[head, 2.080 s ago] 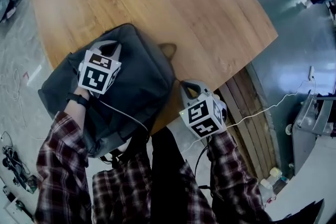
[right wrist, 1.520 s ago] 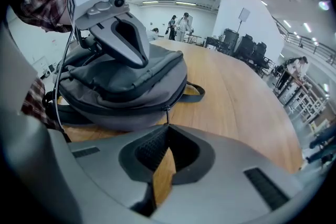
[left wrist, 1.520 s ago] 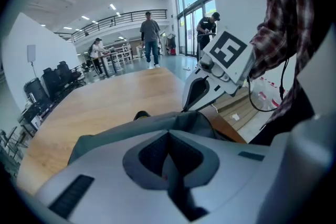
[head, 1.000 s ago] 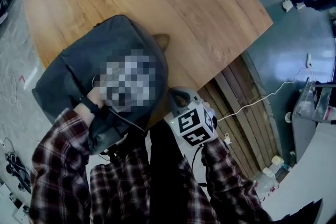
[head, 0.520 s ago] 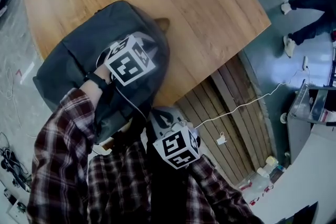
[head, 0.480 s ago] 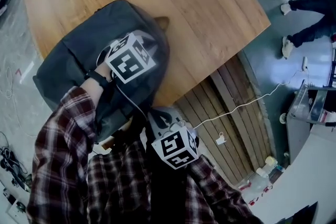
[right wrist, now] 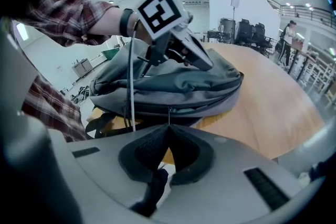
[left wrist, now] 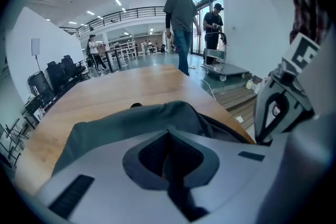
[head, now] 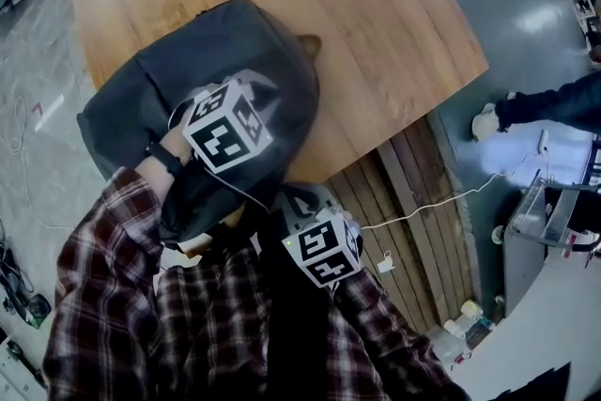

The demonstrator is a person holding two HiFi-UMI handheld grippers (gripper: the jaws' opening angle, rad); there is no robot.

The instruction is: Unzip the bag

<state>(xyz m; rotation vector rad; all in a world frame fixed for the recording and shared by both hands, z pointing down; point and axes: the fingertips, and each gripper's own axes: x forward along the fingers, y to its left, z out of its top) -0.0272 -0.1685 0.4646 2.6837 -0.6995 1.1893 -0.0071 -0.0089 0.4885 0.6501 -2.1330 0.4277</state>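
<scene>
A dark grey backpack [head: 188, 61] lies on the near left part of the round wooden table [head: 376, 5]. My left gripper [head: 255, 82] rests on top of it with its jaws shut; grey fabric [left wrist: 121, 126] fills the space beyond its tips [left wrist: 168, 136]. The right gripper view shows that gripper [right wrist: 209, 64] lying on the bag's upper face [right wrist: 173, 84]. My right gripper [head: 296, 200] is at the bag's near side by the table edge. Its jaws [right wrist: 169, 127] are shut where the thin zipper pull [right wrist: 169, 115] hangs down from the zip line.
Wooden slats [head: 423, 221] and a white cable [head: 427, 202] lie on the floor right of the table. A person's arm and shoe [head: 549, 103] show at the far right. Two people [left wrist: 181, 23] stand beyond the table's far end, near a cart [left wrist: 223, 68].
My left gripper has slid rightward across the bag's top. My right gripper has come in from the right to the bag's near edge. The bystander on the right has moved.
</scene>
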